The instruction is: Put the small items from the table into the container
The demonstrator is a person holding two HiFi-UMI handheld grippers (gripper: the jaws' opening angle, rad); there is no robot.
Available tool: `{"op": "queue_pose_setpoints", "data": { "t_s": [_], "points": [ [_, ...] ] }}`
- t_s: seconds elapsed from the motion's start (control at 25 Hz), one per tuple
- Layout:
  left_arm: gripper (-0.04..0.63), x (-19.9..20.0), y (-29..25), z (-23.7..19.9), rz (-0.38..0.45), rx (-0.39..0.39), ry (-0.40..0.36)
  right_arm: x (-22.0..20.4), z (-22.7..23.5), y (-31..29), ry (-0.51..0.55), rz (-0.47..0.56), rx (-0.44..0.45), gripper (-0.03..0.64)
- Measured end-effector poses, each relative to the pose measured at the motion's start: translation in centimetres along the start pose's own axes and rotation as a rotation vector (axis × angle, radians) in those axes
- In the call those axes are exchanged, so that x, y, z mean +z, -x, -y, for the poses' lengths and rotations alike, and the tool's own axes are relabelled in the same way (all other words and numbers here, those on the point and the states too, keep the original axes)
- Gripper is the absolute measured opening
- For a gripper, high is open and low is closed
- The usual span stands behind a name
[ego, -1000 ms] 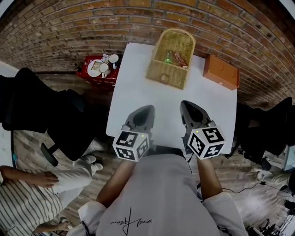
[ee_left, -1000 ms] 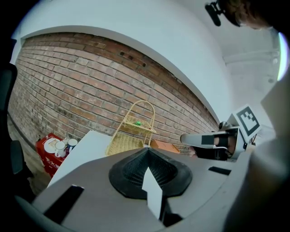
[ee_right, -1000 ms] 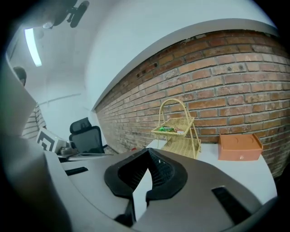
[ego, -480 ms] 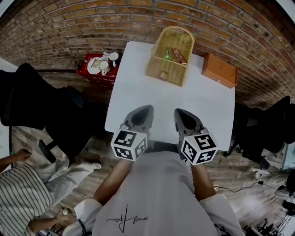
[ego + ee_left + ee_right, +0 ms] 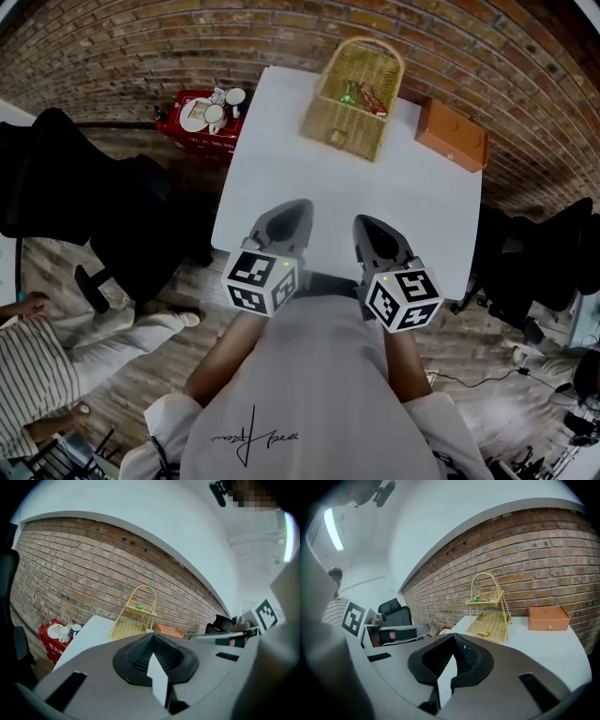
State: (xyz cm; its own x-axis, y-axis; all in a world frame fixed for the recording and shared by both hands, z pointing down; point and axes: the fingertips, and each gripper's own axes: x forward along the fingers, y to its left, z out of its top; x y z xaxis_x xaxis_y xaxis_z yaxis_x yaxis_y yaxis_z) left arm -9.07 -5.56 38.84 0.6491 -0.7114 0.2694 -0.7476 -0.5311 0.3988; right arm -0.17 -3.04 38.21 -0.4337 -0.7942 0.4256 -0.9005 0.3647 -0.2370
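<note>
Left gripper point(image 5: 296, 208) and right gripper point(image 5: 367, 225) are both shut tight and empty at the white table's point(image 5: 347, 192) near edge. A green item point(image 5: 349, 94) and a red packet point(image 5: 367, 97) lie in the two-tier wicker basket point(image 5: 325, 120) at the far edge. I see nothing small lying outside it, so the job looks finished.

I hold left gripper point(image 5: 296, 208) in front of my chest, jaws pressed together, nothing between them. Right gripper point(image 5: 364, 225) near it, side by side, jaws together too, empty. Both point forward, slightly downward. My forearms point(image 5: 223, 361) bare, elbows bent.
</note>
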Motion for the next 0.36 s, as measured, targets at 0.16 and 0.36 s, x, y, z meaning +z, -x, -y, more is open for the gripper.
{"op": "queue_pose_setpoints", "data": {
  "t_s": [0.16, 0.36],
  "points": [
    [0.010, -0.12, 0.26, -0.10, 0.003, 0.003, 0.004, 0.06, -0.36, -0.11, 0.002, 0.002, 0.011, 0.020],
    [0.011, -0.48, 0.60, -0.09, 0.002, 0.002, 0.019, -0.38, -0.79, -0.12, -0.023, -0.010, 0.033, 0.020]
  ]
}}
